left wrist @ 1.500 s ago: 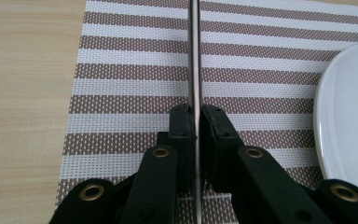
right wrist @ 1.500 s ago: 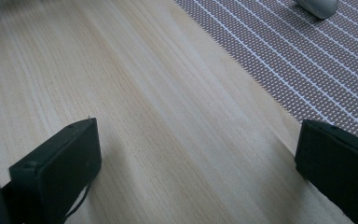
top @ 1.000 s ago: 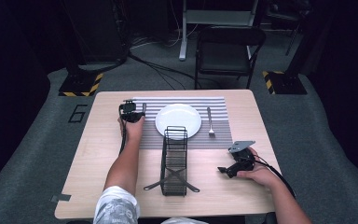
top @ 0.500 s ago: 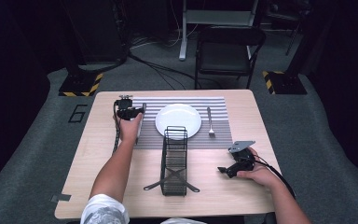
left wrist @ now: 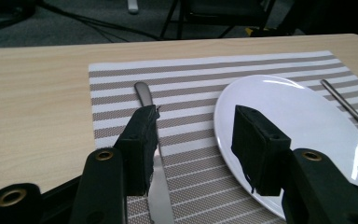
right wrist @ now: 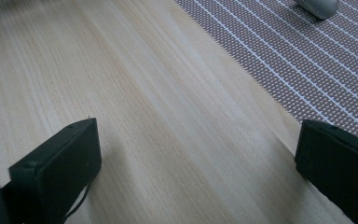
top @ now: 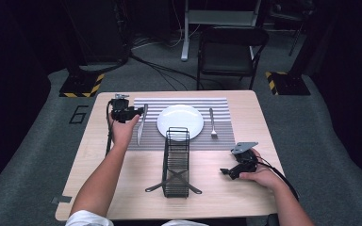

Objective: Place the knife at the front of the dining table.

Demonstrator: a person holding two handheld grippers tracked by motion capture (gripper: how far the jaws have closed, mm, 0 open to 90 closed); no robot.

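A table knife (top: 141,127) lies on the striped placemat (top: 217,104), left of a white plate (top: 180,121); a fork (top: 212,123) lies to the plate's right. My left gripper (top: 133,113) hovers above the knife's far end. In the left gripper view its jaws (left wrist: 196,140) have just been opening and hold nothing, with the knife (left wrist: 144,95) flat on the mat below them and the plate (left wrist: 303,116) to the right. My right gripper (top: 225,172) rests low on the table at the near right, jaws wide open (right wrist: 200,158) over bare wood.
A black wire rack (top: 176,162) stands in the middle near side of the table, just in front of the plate. The wooden table (top: 99,155) has bare wood at the left. A dark chair (top: 231,44) stands beyond the far edge.
My left gripper has lifted and drifted slightly left and away, its jaws spreading; the knife stays on the mat. The right hand has not moved.
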